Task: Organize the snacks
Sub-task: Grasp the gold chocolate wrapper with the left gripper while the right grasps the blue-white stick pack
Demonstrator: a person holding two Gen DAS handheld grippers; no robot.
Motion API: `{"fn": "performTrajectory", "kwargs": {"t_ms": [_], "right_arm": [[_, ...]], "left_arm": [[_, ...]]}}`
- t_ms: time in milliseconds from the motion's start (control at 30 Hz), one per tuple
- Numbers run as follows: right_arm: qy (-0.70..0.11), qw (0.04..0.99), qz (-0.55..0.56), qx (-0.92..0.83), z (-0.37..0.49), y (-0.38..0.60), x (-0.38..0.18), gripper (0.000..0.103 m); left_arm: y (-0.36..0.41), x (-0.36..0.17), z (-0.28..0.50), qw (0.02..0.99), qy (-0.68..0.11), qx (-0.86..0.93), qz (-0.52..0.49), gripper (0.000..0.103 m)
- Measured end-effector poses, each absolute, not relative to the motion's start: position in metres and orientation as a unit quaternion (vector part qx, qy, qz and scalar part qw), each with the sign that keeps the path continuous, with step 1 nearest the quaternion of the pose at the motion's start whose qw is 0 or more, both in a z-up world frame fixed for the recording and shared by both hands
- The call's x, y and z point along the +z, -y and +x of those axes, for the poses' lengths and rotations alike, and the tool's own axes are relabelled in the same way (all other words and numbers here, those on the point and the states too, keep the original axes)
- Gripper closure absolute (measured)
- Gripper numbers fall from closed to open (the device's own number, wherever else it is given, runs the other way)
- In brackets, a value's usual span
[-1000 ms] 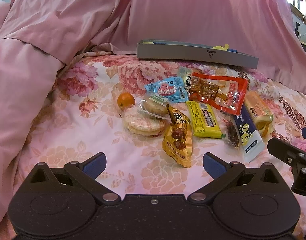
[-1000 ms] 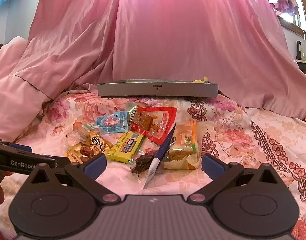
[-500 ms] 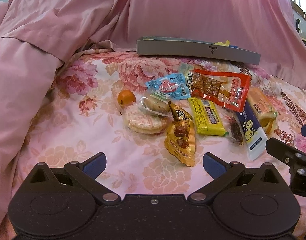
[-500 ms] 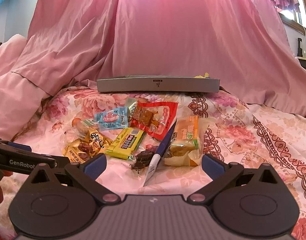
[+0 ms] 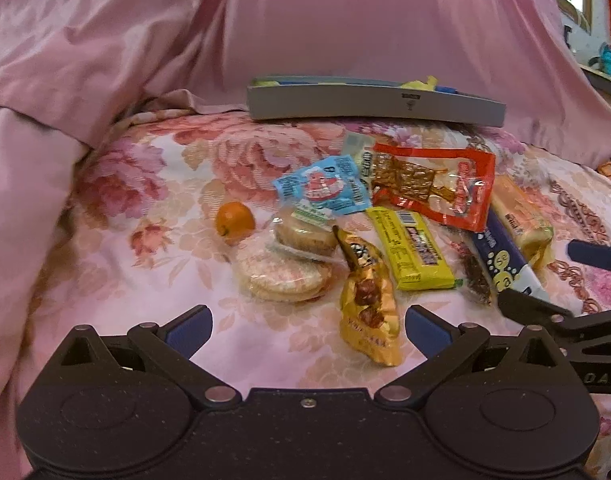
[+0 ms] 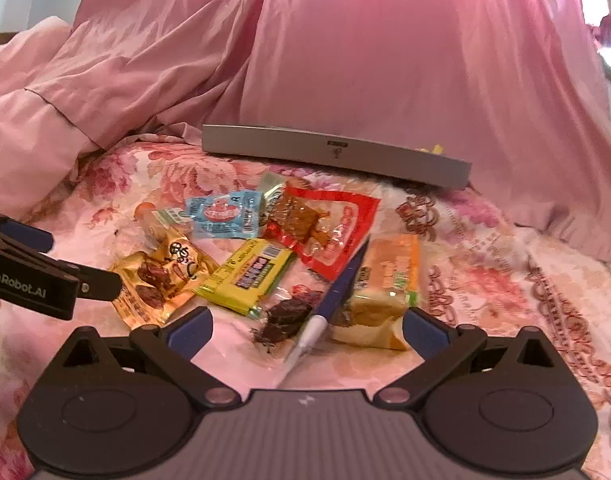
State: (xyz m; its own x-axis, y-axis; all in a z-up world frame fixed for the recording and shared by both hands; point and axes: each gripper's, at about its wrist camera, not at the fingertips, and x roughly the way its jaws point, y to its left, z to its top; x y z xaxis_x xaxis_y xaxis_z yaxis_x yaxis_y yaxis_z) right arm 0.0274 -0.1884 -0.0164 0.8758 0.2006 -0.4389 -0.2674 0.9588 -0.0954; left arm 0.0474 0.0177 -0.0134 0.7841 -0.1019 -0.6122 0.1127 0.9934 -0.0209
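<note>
Nearest the cameras, the left gripper [image 5: 307, 322] and the right gripper [image 6: 307, 326] both hang with jaws spread wide and nothing between them, low over the floral bedspread [image 5: 145, 280]. Just ahead of the left one lies a gold date pouch [image 5: 369, 304], beside wrapped round crackers [image 5: 285, 276]; ahead of the right one lie a dark dried-fruit packet [image 6: 285, 316], a blue and white tube sachet [image 6: 337, 292] and a wrapped cake slice [image 6: 385, 300]. Further on sit a yellow bar [image 5: 411, 252], a small orange [image 5: 234, 222], a blue packet [image 5: 325, 190] and a red pouch [image 5: 433, 188], all loose in one overlapping heap. Farthest back stands the grey tray [image 5: 365, 106]; something yellow and blue seems to lie in it, though its wall hides most. By that showing, sorting has barely begun: nearly every snack is yet to be moved.
</note>
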Motion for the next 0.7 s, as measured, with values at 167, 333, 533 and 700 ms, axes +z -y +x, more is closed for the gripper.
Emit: {"fn": "performTrajectory", "kwargs": {"t_ms": [167, 333, 533, 700], "right_arm": [[-0.238, 0.962, -0.052, 0.122, 0.039, 0.186, -0.018, 0.000], [-0.252, 0.960, -0.021, 0.117, 0.047, 0.185, -0.019, 0.005], [-0.257, 0.958, 0.011, 0.129, 0.054, 0.193, -0.020, 0.018], [-0.260, 0.956, 0.025, 0.132, 0.057, 0.197, -0.023, 0.034]], "left_arm": [[-0.016, -0.013, 0.060, 0.941, -0.327, -0.083, 0.011, 0.001], [-0.021, -0.010, 0.072, 0.939, -0.331, -0.093, -0.001, 0.001], [-0.027, -0.011, 0.076, 0.935, -0.340, -0.104, 0.001, 0.013], [-0.028, -0.011, 0.072, 0.931, -0.346, -0.119, -0.015, 0.028]]}}
